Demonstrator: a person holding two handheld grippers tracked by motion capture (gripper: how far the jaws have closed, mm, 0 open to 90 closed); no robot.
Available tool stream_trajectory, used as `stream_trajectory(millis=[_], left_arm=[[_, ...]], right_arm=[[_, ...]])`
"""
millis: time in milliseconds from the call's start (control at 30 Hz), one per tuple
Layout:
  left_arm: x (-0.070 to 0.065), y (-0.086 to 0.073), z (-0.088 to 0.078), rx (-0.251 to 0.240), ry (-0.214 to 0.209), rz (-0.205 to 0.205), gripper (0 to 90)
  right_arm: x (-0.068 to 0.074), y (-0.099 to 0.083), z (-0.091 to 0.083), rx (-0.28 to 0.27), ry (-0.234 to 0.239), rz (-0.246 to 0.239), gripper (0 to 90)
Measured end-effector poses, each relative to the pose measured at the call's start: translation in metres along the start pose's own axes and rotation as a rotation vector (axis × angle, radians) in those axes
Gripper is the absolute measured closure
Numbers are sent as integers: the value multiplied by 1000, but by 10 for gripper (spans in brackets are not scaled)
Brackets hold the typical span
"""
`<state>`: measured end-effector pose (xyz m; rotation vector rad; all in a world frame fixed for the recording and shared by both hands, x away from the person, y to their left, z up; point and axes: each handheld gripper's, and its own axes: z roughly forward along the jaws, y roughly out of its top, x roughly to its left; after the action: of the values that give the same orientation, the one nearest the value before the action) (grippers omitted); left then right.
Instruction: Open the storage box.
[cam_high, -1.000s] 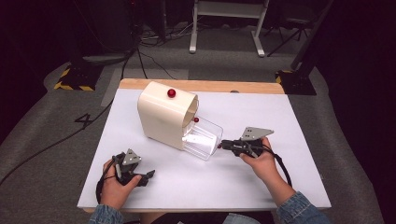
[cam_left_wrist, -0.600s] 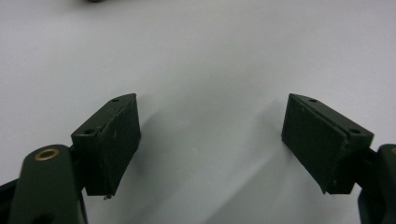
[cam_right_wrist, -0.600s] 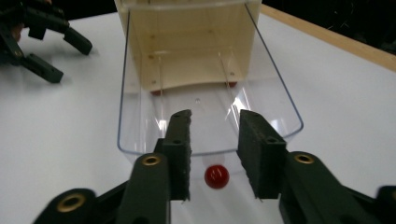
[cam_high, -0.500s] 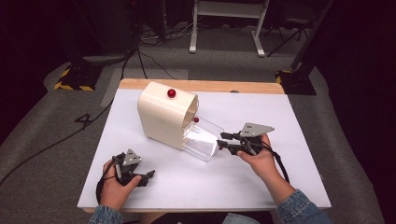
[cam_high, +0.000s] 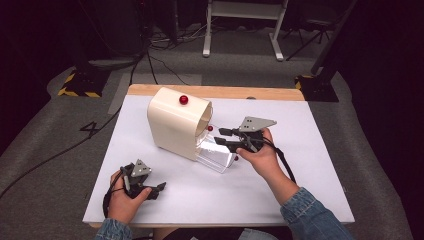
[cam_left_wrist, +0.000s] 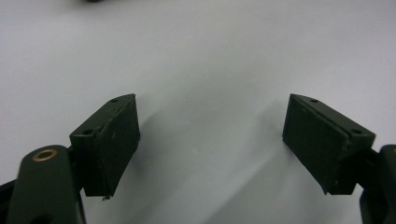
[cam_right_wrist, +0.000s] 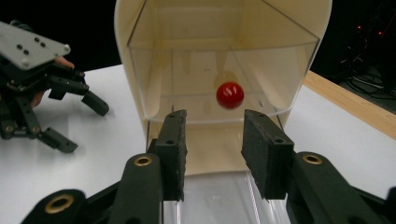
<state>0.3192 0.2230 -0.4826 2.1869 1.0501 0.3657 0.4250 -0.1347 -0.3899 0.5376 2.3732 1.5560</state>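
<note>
A cream arched box (cam_high: 175, 125) stands on the white table (cam_high: 310, 165) with a red knob (cam_high: 183, 99) on its top. Its open end has a clear panel carrying a small red knob (cam_right_wrist: 229, 94). A clear drawer (cam_high: 217, 156) juts out below that panel. My right gripper (cam_high: 223, 138) hovers above the drawer and points at the small knob (cam_high: 210, 128). Its jaws have just been opening and nothing is between them. In the right gripper view, the right gripper (cam_right_wrist: 214, 128) sits just short of the knob. My left gripper (cam_high: 159, 190) rests on the table at the front left, wide open.
In the left gripper view, bare white table lies between the jaws of the left gripper (cam_left_wrist: 212, 112). A wooden strip (cam_high: 215, 92) runs along the table's far edge. Cables and a metal stand (cam_high: 240, 30) are on the floor beyond.
My right gripper has risen from the drawer's front edge and moved toward the small red knob, and its jaws have opened. The left gripper has stayed put.
</note>
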Motion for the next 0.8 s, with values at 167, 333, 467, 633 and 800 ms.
stream_trajectory(millis=[167,333,467,633,800], left_arm=[[0,-1,0,-4,4,7,188],[0,-1,0,-3,4,8,188],[0,0,0,-4,4,7,187],[0,0,0,-3,4,7,187],[-1,-1,0,-6,8,12,188]], right_arm=[[-6,6,10,-9,5,23,589],[-9,7,18,10,-4,15,588],[-11,8,22,7,1,14,603],[-13,8,29,3,4,5,672],[-16,6,29,-1,25,0,744]])
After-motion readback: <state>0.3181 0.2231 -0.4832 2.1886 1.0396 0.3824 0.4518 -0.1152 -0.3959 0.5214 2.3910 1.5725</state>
